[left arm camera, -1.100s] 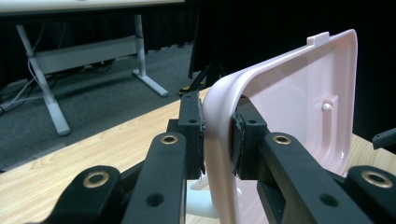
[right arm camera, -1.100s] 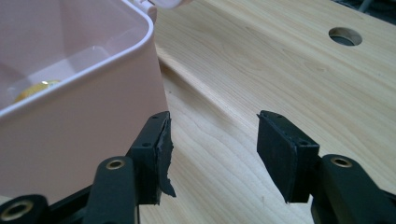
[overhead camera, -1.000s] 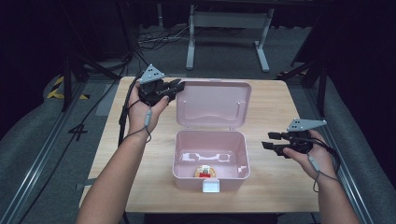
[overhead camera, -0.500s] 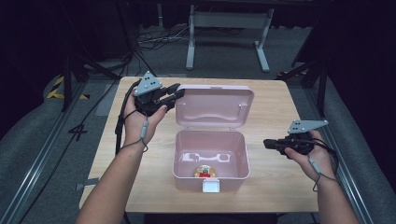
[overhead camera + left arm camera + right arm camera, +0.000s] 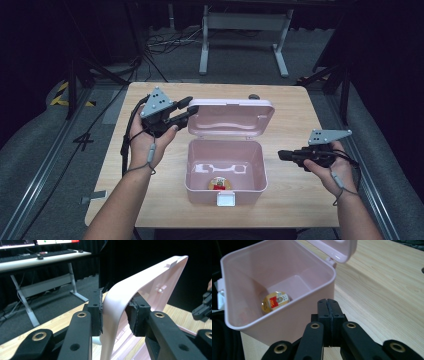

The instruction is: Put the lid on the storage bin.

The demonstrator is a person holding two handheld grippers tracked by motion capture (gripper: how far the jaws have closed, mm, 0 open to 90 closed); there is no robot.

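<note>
A pink box [image 5: 200, 192] stands open at the table's middle, and a small round gold-and-red item [image 5: 218, 183] lies on its floor [image 5: 274, 301]. Its lid [image 5: 235, 117] is hinged at the back and tilts up. My left gripper [image 5: 189, 111] is at the lid's left corner. In the left gripper view its pads [image 5: 96, 312] clamp the curved rim of the lid [image 5: 150, 282]; the jaws have just been opening slightly with the rim between them. My right gripper [image 5: 282, 156] hovers right of the box, shut and empty, its tips [image 5: 328, 307] near the box wall [image 5: 287, 322].
A white latch [image 5: 226, 200] sits on the box's front wall. The wooden table [image 5: 300, 120] has bare room on both sides of the box. Beyond its far edge stand a metal frame [image 5: 240, 30] and floor cables. A desk [image 5: 37, 261] shows in the left gripper view.
The lid has swung up from lying back to a steeper tilt, with my left gripper moving right along with it. My right gripper's jaws have closed; that hand has stayed put.
</note>
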